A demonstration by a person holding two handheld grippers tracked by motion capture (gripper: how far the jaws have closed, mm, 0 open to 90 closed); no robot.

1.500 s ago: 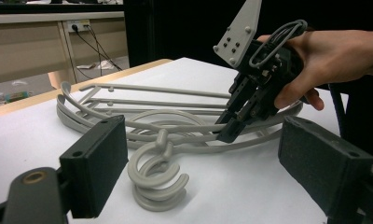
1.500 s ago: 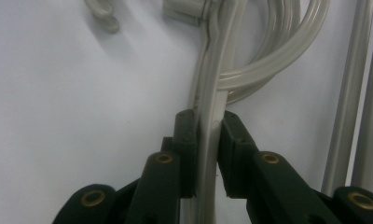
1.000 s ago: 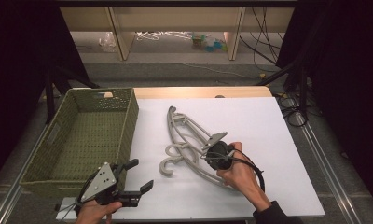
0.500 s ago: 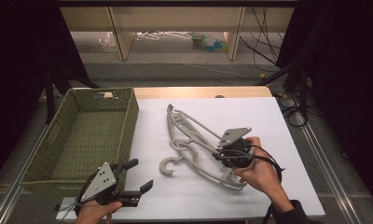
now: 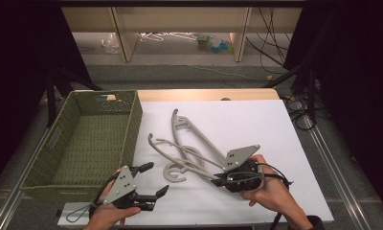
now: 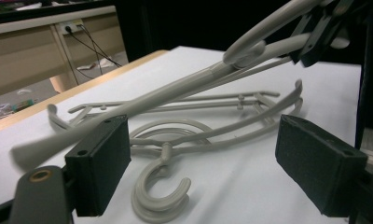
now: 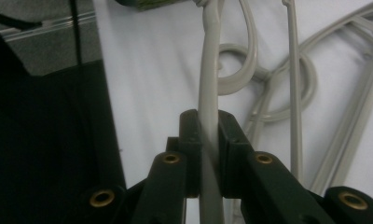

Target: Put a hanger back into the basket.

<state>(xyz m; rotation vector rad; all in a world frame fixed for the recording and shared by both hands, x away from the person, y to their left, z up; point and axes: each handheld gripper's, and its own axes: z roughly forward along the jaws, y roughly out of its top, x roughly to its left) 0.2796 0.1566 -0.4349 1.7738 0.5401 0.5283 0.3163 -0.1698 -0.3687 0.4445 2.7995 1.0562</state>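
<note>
Now your right gripper [image 5: 218, 180] pinches the raised hanger [image 7: 208, 93] by one arm; it apparently runs leftward toward your spread, idle left gripper [image 5: 153, 179], beside the basket [image 5: 132, 124].

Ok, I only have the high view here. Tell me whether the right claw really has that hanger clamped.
Observer: Yes. In the right gripper view the right claw is shut on the raised hanger, its bar pinched between both pads.
Operator: Now check the left one.
Observer: The left claw is open, its pads wide apart with nothing between them.
Operator: Give me the hanger's height.
Observer: The left gripper view shows it lifted off the white table, slanting over the hangers lying flat.
</note>
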